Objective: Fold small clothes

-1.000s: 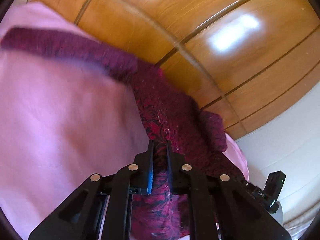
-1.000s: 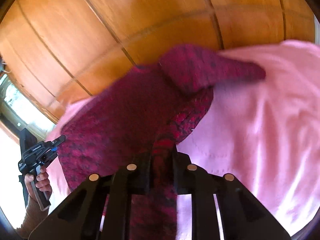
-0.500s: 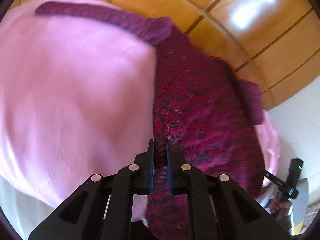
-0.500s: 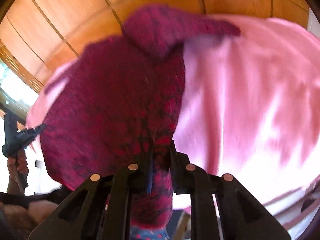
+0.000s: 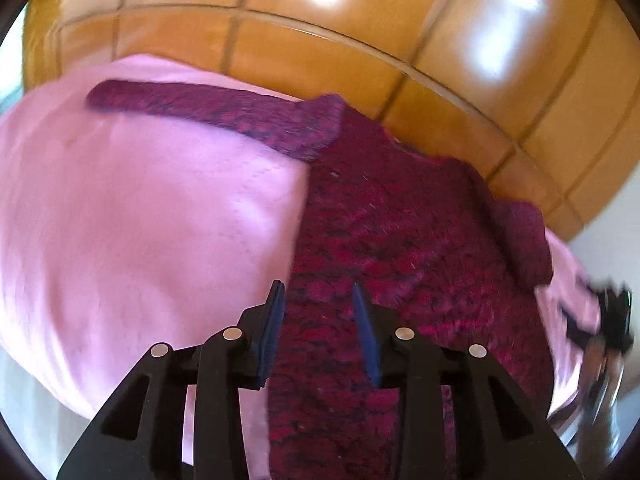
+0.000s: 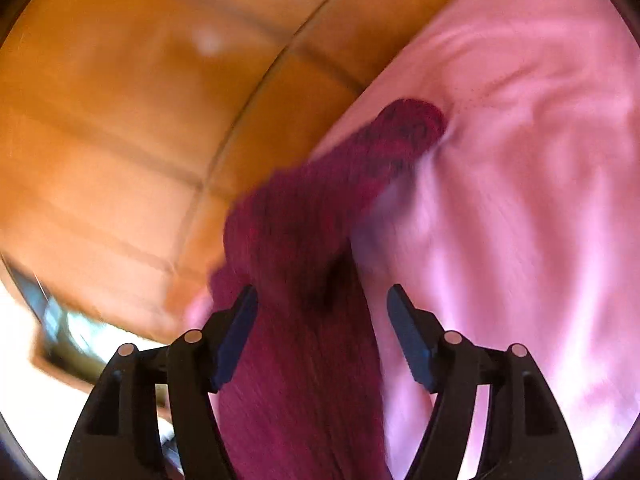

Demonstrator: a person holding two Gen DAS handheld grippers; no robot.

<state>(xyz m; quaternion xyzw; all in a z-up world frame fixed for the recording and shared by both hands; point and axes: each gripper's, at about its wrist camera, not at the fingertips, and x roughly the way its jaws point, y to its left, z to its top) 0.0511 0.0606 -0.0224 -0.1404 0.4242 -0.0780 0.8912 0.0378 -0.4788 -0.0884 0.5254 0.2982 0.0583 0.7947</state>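
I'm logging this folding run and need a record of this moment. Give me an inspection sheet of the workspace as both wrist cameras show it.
Surface: pale pink cloth covers it, lightly creased.
Job's things: dark red-and-black knitted sweater lies on the pink cloth, one sleeve stretched out sideways.
Clutter: nothing seen.
Grippers: left gripper open, fingers either side of the sweater's fabric; right gripper open, knit between its fingers, view blurred.
Cables: nothing seen.
Surroundings: glossy orange-brown wooden panelling behind, white wall at right.
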